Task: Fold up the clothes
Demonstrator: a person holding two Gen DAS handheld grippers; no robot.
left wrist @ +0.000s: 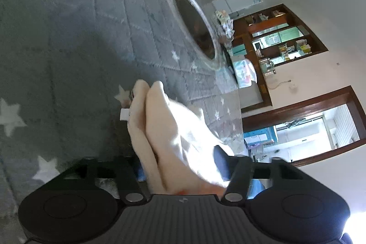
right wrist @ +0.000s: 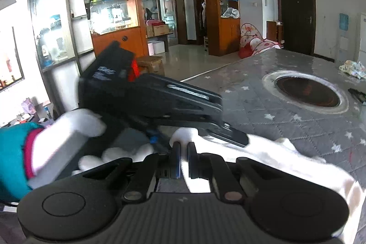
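Observation:
A cream-white garment (left wrist: 173, 129) lies bunched on the grey star-print table cover (left wrist: 68, 38). In the left wrist view it fills the gap between my left gripper's (left wrist: 180, 159) fingers, which hold it and are partly hidden by it. A small white tag (left wrist: 124, 114) sticks out at its edge. In the right wrist view my right gripper (right wrist: 184, 152) is shut on a strip of the same garment (right wrist: 274, 157), which trails right over the cover (right wrist: 286, 125). My left gripper (right wrist: 228, 134) crosses just ahead, tilted, held by a white-gloved hand (right wrist: 80, 122) with a teal sleeve.
A round recess with a dark glass centre (right wrist: 307, 92) is set in the table beyond the garment. A crumpled patterned cloth (right wrist: 353, 68) and a dark object (right wrist: 358, 94) lie at the far right. The table's far edge (right wrist: 205, 71) drops to the floor; shelves stand behind.

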